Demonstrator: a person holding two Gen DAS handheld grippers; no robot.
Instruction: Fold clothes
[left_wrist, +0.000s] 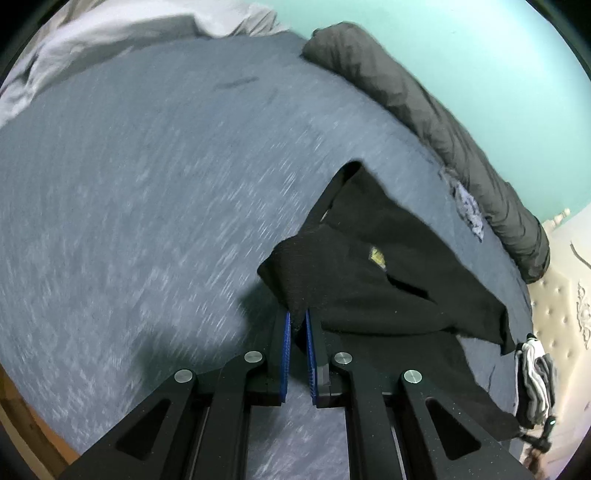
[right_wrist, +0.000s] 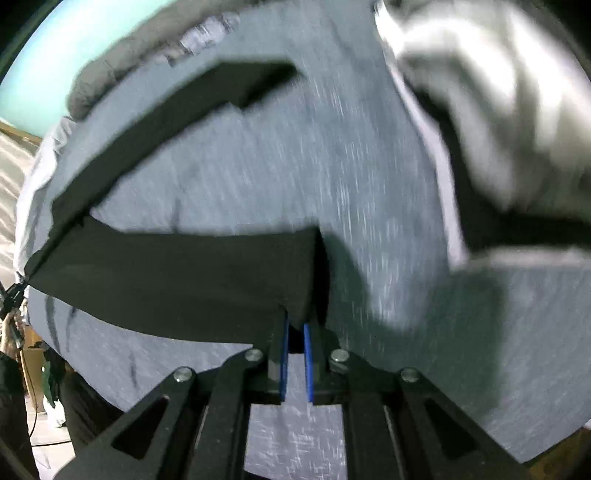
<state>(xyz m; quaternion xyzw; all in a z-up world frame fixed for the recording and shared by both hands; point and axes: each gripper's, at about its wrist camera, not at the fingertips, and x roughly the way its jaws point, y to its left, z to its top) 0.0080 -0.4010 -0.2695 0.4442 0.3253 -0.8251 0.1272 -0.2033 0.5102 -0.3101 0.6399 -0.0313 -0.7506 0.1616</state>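
Observation:
A black garment with a small yellow label lies partly lifted over the grey-blue bed sheet. My left gripper is shut on one edge of it, the cloth pinched between the blue pads. In the right wrist view the same black garment stretches as a dark band to the left. My right gripper is shut on its corner, with the cloth pressed between the blue pads. A long black strip of the garment trails up across the sheet. Both views are blurred by motion.
A dark grey rolled duvet lies along the teal wall. Pale bedding is bunched at the bed's far end, also seen as white bedding. A striped pile of clothes sits by the tufted headboard.

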